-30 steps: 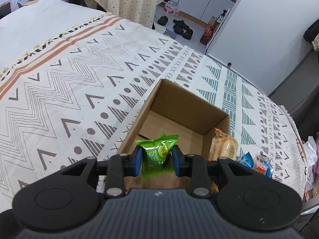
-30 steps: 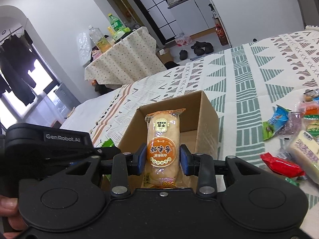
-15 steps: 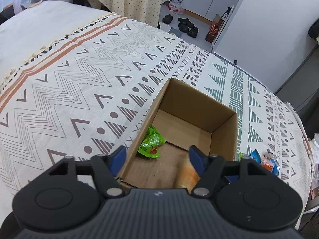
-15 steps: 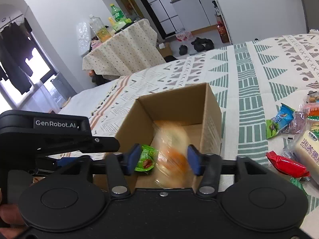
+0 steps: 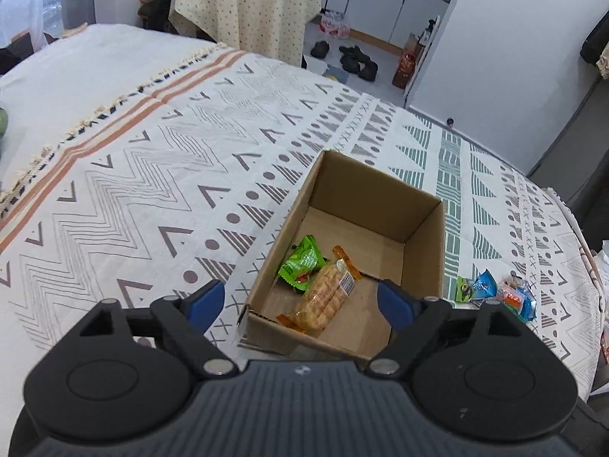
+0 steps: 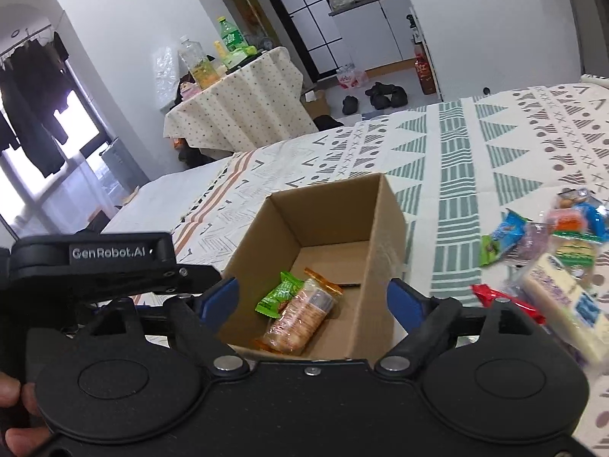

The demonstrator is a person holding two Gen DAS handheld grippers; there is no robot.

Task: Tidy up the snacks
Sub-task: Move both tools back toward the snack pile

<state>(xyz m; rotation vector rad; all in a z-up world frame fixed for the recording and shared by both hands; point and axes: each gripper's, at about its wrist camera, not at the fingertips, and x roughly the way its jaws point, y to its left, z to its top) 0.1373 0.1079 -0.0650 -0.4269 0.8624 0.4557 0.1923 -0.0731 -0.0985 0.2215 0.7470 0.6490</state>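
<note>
An open cardboard box (image 5: 426, 236) (image 6: 384, 228) stands on the patterned cloth. Inside it lie a green snack packet (image 5: 302, 262) (image 6: 278, 295) and a rice-cracker pack in clear wrap with orange ends (image 5: 323, 297) (image 6: 300, 314), touching each other. My left gripper (image 5: 300, 302) is open and empty above the box's near end. My right gripper (image 6: 312, 301) is open and empty above the same end. The left gripper's body (image 6: 95, 262) shows at the left of the right wrist view.
Several loose snacks lie on the cloth right of the box: a blue packet (image 5: 481, 285) (image 6: 508, 230), a red packet (image 6: 502, 301), a long white bar (image 6: 563, 304). A cloth-covered side table with bottles (image 6: 236, 103) stands beyond the bed.
Both grippers opened and let go of their snacks. The green packet and the cracker pack dropped into the box. Both grippers pulled back and up.
</note>
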